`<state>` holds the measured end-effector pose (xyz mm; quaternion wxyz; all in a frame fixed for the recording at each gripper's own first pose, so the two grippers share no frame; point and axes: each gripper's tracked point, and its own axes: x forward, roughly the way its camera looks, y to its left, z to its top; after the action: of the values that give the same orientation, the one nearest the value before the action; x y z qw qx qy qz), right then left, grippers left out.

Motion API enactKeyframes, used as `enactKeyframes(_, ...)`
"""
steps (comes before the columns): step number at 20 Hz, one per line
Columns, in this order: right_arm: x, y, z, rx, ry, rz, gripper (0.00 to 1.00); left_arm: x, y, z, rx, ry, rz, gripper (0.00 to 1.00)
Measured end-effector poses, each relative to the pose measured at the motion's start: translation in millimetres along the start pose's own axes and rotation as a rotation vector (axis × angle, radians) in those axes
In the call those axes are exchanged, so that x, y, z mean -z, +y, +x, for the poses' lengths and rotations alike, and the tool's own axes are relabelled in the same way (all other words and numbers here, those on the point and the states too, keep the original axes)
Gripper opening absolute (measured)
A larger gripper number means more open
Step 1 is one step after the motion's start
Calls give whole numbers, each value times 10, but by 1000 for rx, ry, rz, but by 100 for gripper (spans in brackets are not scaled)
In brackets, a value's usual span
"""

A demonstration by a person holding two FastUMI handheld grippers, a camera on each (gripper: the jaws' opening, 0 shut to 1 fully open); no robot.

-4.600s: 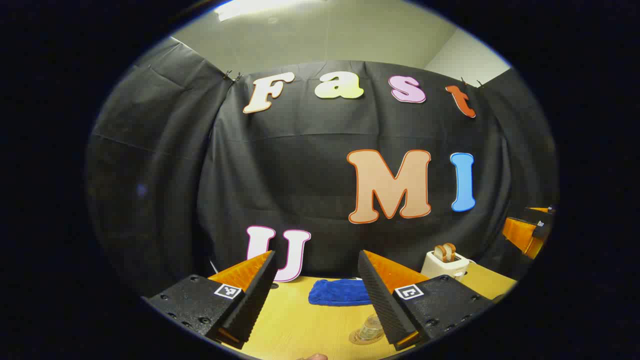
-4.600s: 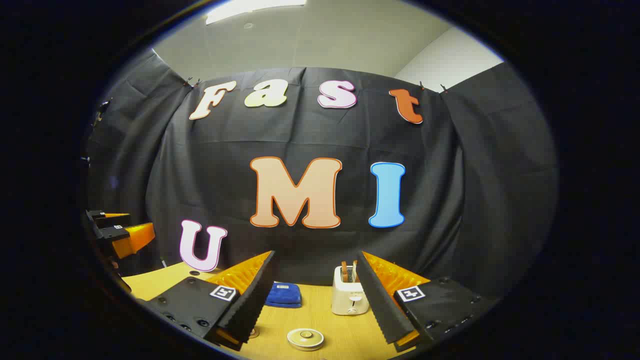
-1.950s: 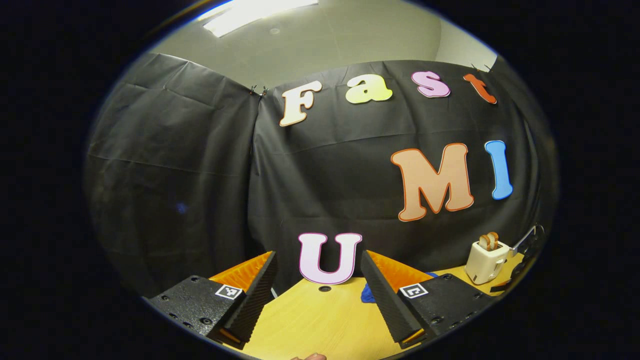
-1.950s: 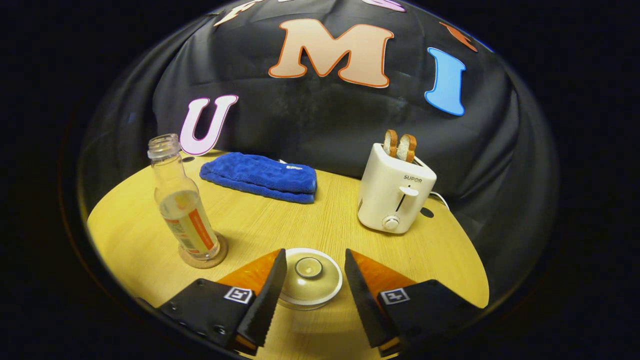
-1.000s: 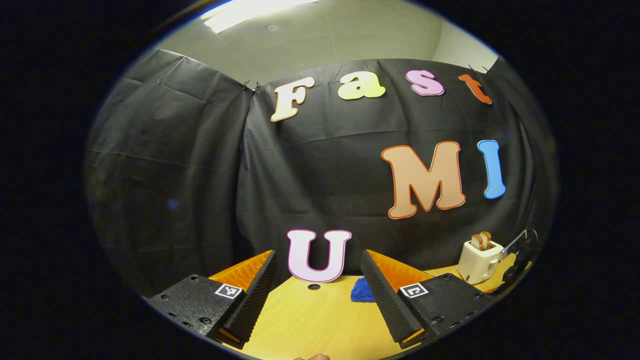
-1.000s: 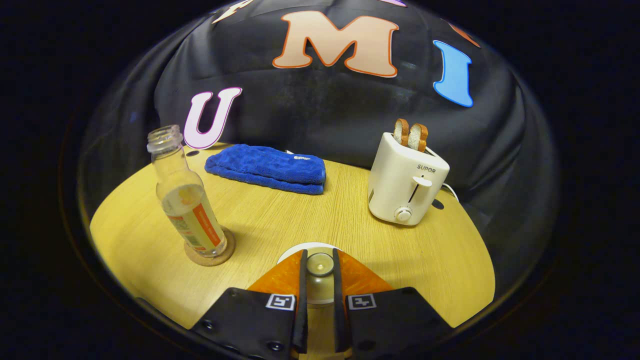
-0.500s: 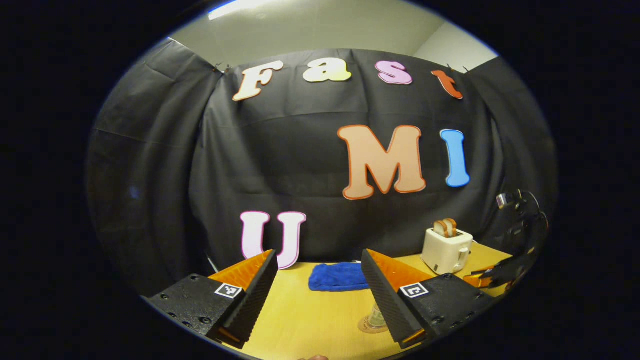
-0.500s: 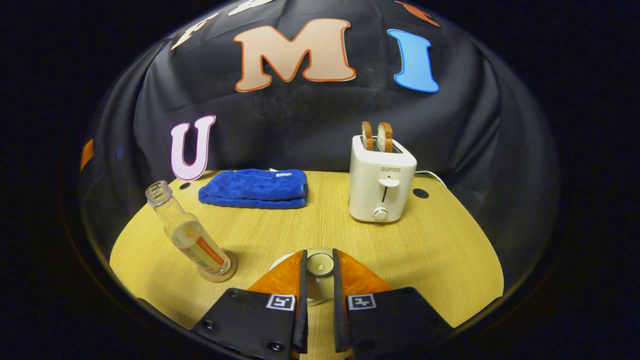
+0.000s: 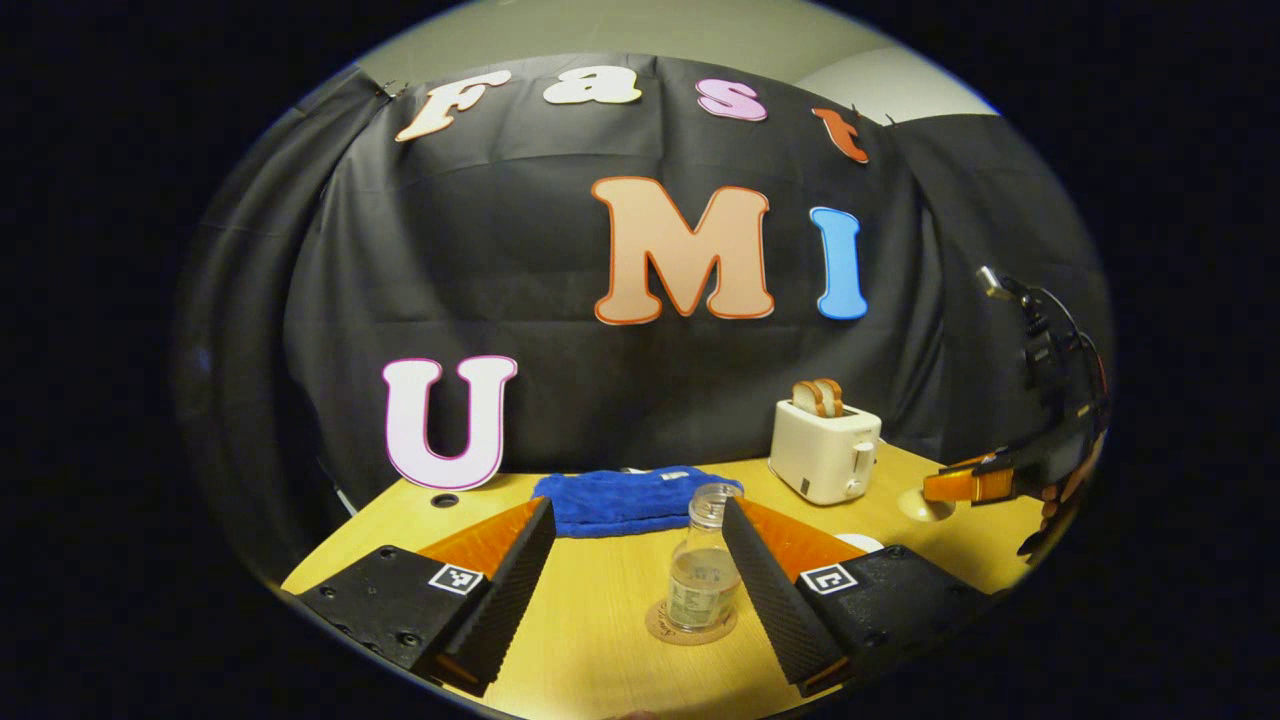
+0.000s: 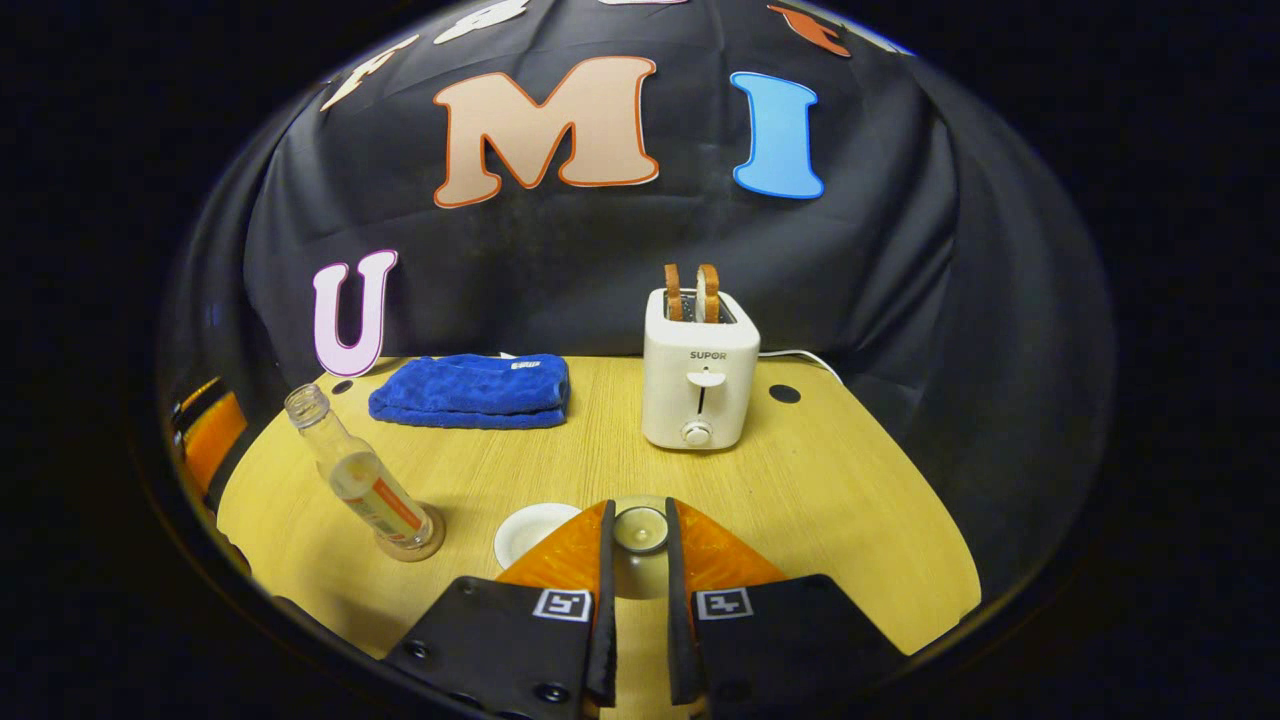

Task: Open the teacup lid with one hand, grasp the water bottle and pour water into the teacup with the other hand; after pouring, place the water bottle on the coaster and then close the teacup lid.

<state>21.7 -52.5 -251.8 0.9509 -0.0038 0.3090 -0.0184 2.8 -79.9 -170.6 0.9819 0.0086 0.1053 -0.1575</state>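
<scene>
A clear uncapped water bottle (image 9: 705, 560) stands on a round cork coaster (image 9: 668, 628). It is just ahead of my open left gripper (image 9: 637, 510), close to the right-hand finger, untouched. My right gripper (image 10: 637, 508) is shut on the knob of the teacup lid (image 10: 640, 530) and holds it above the table. The uncovered white teacup (image 10: 525, 530) sits just left of it. In the right gripper view the bottle (image 10: 360, 480) leans on its coaster (image 10: 412, 547) at the left. In the left gripper view the right gripper (image 9: 960, 487) carries the lid (image 9: 922, 506) at far right.
A white toaster (image 10: 700, 385) with two slices of bread stands at the back of the wooden table (image 10: 820, 480). A folded blue cloth (image 10: 470, 390) lies at the back left. My left gripper (image 10: 210, 435) shows at the left edge of the right gripper view.
My right gripper closed on the lid knob, lifted the lid off the teacup and moved it right. My left gripper swung down and right, bringing the bottle in front of its fingers.
</scene>
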Motion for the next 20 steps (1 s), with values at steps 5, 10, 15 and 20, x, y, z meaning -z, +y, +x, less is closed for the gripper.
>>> enactKeyframes(5, -49, -183, -166, 50, -7, -18, 24, 492, -146, 126, 57, 61, 10, 99)
enactKeyframes(10, -6, -336, -292, 103, -8, -21, 21, 933, -271, 281, 104, 153, 57, 99)
enactKeyframes(15, 97, -494, -410, 151, 5, 1, 21, 1185, -385, 488, 147, 206, 81, 98)
enactKeyframes(20, 118, -672, -509, 192, 4, 18, 24, 1306, -457, 646, 174, 237, 111, 98)
